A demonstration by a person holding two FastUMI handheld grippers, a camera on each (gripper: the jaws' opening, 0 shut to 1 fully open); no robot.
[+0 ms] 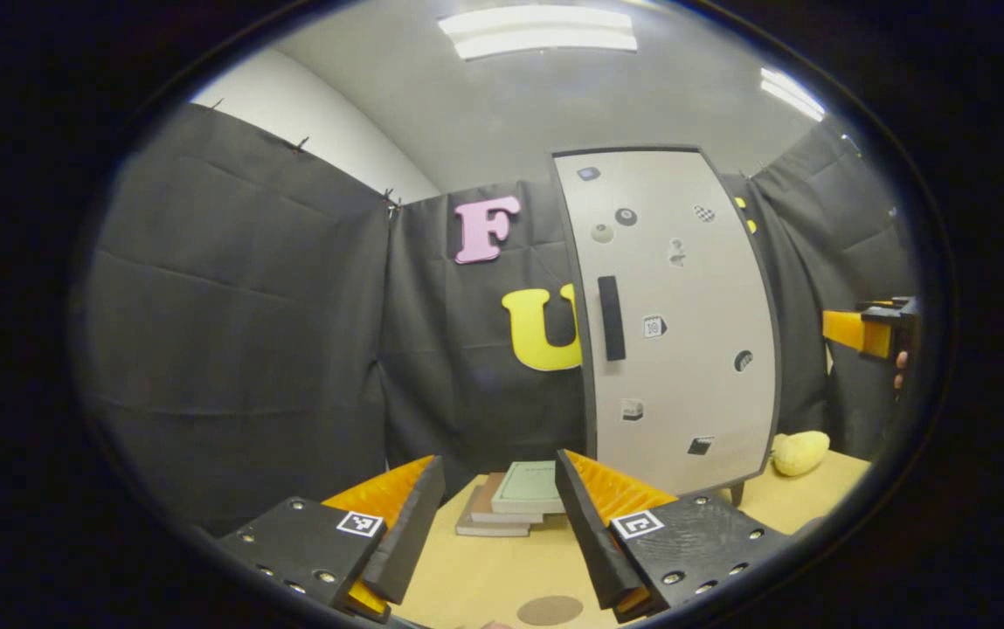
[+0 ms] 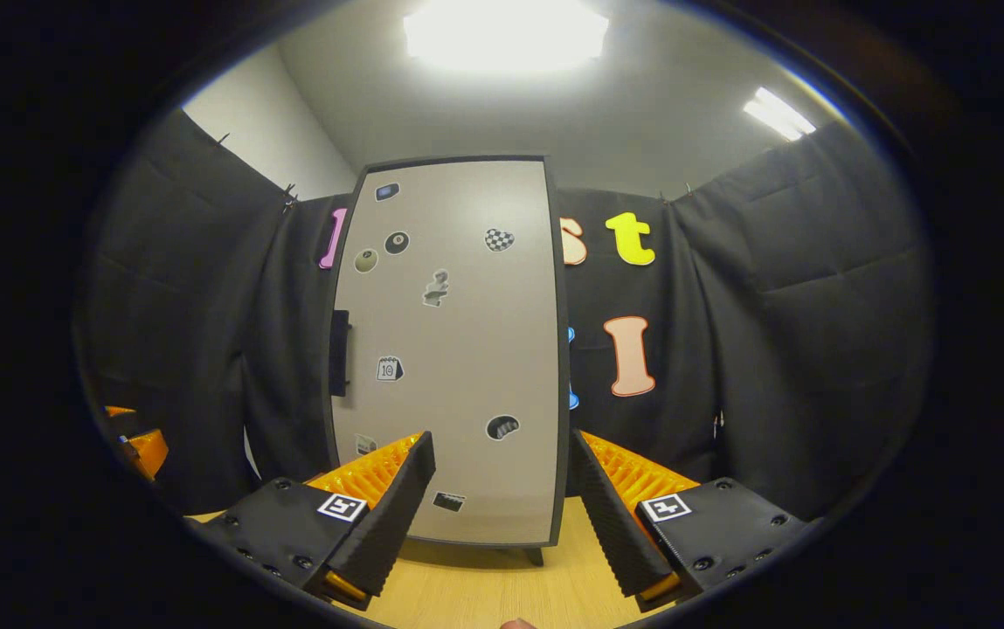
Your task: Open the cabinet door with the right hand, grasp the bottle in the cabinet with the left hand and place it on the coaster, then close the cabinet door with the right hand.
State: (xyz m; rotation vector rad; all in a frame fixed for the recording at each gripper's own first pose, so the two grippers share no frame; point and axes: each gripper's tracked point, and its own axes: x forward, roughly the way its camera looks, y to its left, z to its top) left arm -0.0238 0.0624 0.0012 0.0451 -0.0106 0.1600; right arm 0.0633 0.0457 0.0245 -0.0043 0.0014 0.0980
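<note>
Cabinet (image 1: pixel 676 323): one, standing upright on the wooden table (image 1: pixel 502 568), long axis vertical, its pale door (image 2: pixel 449 349) closed and facing both pairs of tongs. Contents cannot be told; the door covers the interior. One dark bar handle (image 1: pixel 611 318) runs vertically near the door's left edge. Several small stickers dot the door; their exact count is uncertain.

Left gripper (image 1: pixel 497 515): fingers apart, holding nothing, hanging above the table with the cabinet ahead and to its right.

Right gripper (image 2: pixel 502 498): fingers apart, holding nothing, aimed straight at the lower part of the door, clear of it. The handle lies up and to the left of its fingers. This gripper also appears at the far right edge of the left gripper view, with fingertips of the hand holding it.

Coaster (image 1: pixel 550 610): one, round, brown, flat on the table just below and between the left gripper's fingers.

Books (image 1: pixel 515 498): a stack of three, lying flat, ahead between the left gripper's fingers.

Yellow soft object (image 1: pixel 800 452): one, on the table right of the cabinet's foot.
</note>
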